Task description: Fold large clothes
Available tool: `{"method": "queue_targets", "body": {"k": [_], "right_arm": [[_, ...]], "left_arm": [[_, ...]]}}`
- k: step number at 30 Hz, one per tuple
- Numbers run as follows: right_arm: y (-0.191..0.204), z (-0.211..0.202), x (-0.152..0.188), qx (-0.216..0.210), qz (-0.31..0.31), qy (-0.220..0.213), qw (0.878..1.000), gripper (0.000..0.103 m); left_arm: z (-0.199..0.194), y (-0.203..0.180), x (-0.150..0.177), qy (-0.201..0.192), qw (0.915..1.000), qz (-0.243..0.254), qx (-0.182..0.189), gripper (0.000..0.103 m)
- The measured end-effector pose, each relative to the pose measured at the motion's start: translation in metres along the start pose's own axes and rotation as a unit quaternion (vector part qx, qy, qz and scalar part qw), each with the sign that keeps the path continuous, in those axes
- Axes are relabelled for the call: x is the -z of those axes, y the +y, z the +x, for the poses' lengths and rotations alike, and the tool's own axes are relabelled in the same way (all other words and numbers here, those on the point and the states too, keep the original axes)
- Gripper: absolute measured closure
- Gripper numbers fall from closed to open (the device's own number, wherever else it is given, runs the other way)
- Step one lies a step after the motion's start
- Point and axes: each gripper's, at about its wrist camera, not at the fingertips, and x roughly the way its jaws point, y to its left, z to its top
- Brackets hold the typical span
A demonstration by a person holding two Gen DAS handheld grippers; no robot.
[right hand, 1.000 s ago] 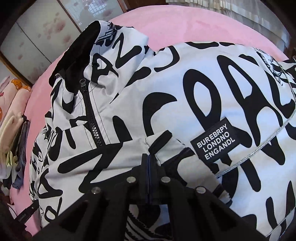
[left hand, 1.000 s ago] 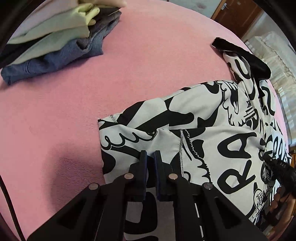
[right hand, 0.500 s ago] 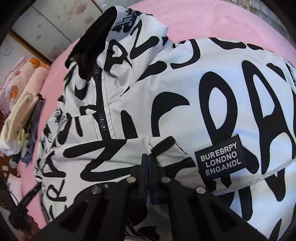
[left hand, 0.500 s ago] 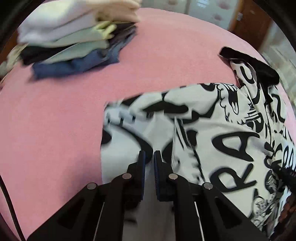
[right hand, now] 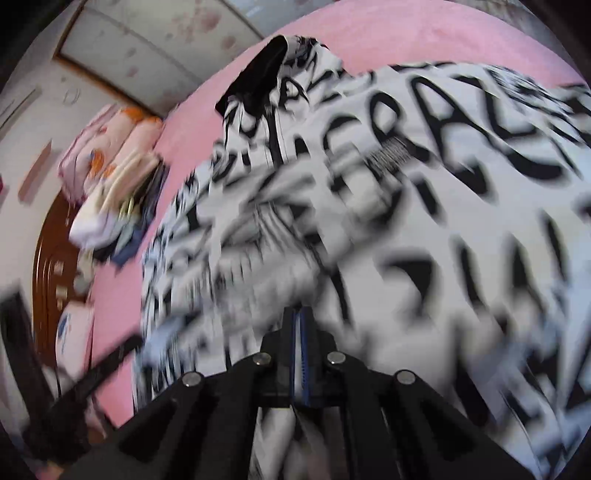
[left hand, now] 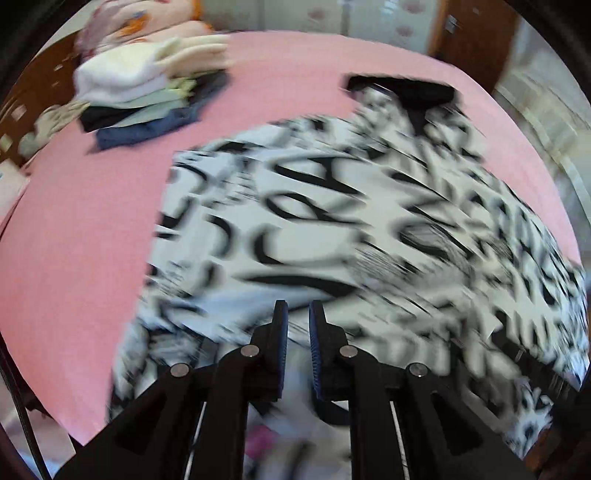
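Pink bedding covers the bed (left hand: 92,229), the largest thing in both views, and it carries everything else. Bare pink lies open along the left side in the left wrist view, from the near edge up to the far edge, and a strip of it shows past the far edge of the garment in the right wrist view.

Spread across the middle and right of the bed is the black-and-white lettered jacket (left hand: 332,206), heavily blurred. Its left edge runs down clear of the stack, well apart from it; its black collar (left hand: 402,92) points toward the far edge of the bed. On the right the cloth reaches the bed's right edge. In the right wrist view the jacket (right hand: 424,206) fills most of the frame, collar toward the far side.

A stack of folded clothes (left hand: 147,96) sits near the far left corner of the bed, with pale pillows (left hand: 155,18) behind it.

Left claw (left hand: 297,321) is nearly closed, a narrow gap between its pads; light cloth of the jacket shows in that gap, though blur hides whether the pads press on it. Right claw (right hand: 298,325) is clenched, pads together, with jacket cloth hanging below them; the blur hides whether any cloth is pinched.
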Motion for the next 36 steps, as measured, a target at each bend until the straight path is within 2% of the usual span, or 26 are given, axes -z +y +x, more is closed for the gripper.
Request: {"method": "queue_targets", "body": {"k": [3, 6, 9, 11, 14, 16, 18, 22, 25, 30, 33, 36], "right_arm": [[-0.024, -0.034, 0.029, 0.004, 0.013, 0.026, 1.000, 0.100], [-0.065, -0.071, 0.051, 0.023, 0.039, 0.062, 0.997, 0.098], [-0.112, -0.108, 0.060, 0.043, 0.072, 0.081, 0.993, 0.098], [-0.145, -0.132, 0.062, 0.057, 0.106, 0.076, 0.990, 0.098], [-0.198, -0.170, 0.066, 0.065, 0.165, 0.054, 0.983, 0.098], [-0.235, -0.195, 0.068, 0.072, 0.208, 0.028, 0.975, 0.093], [-0.268, -0.215, 0.070, 0.078, 0.255, -0.002, 0.964, 0.077], [-0.323, -0.243, 0.076, 0.084, 0.344, -0.067, 0.933, 0.070], [-0.352, -0.251, 0.080, 0.088, 0.377, -0.105, 0.916, 0.066], [-0.395, -0.249, 0.089, 0.047, 0.446, -0.165, 0.879, 0.064], [-0.410, -0.249, 0.089, 0.038, 0.454, -0.191, 0.869, 0.064], [-0.423, -0.246, 0.083, 0.033, 0.460, -0.203, 0.864, 0.064]], "left_arm": [[-0.010, -0.050, 0.014, 0.031, 0.9991, 0.023, 0.020, 0.093], [-0.021, -0.101, 0.030, 0.053, 0.9971, 0.038, 0.039, 0.093], [-0.037, -0.146, 0.042, 0.058, 0.9957, 0.061, 0.039, 0.093], [-0.050, -0.171, 0.047, 0.055, 0.9956, 0.064, 0.041, 0.092], [-0.065, -0.208, 0.054, 0.060, 0.9939, 0.074, 0.056, 0.086], [-0.074, -0.237, 0.062, 0.064, 0.9916, 0.093, 0.063, 0.085], [-0.078, -0.259, 0.068, 0.067, 0.9885, 0.116, 0.069, 0.083], [-0.082, -0.308, 0.086, 0.079, 0.9785, 0.174, 0.078, 0.077], [-0.083, -0.342, 0.100, 0.098, 0.9684, 0.211, 0.091, 0.074], [-0.080, -0.388, 0.118, 0.117, 0.9484, 0.273, 0.111, 0.068], [-0.078, -0.411, 0.125, 0.116, 0.9370, 0.308, 0.117, 0.063], [-0.074, -0.426, 0.126, 0.117, 0.9326, 0.319, 0.121, 0.060]]}}
